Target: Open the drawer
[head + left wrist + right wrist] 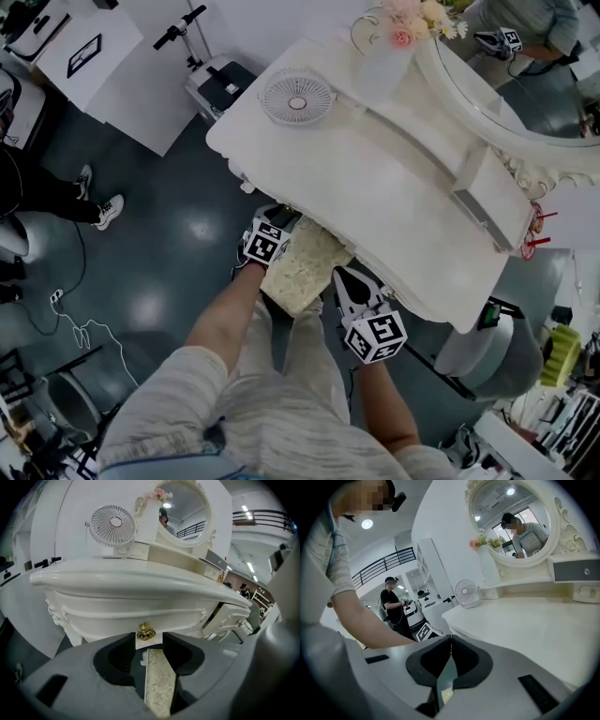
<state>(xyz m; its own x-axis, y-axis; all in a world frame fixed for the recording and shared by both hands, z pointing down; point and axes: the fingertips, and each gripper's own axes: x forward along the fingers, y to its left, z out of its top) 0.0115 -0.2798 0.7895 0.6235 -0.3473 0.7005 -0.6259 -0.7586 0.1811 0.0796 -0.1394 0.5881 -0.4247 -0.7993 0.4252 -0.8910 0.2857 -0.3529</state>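
The white dressing table's middle drawer (112,617) faces me in the left gripper view, with a gold knob (146,631) at its centre. My left gripper (148,641) is open, its two dark jaws standing either side of the knob and just short of it, not touching. In the head view the left gripper (281,223) sits at the table's front edge, which hides the drawer. My right gripper (349,289) hovers to the right by the table edge (412,300). In its own view the right gripper (450,640) is shut with nothing in it.
A stool with a cream floral cushion (300,265) stands under the table between my grippers. On the tabletop stand a small white fan (296,96), flowers (405,26) and an oval mirror (525,84). A side drawer (234,613) hangs ajar. A person (392,605) stands behind.
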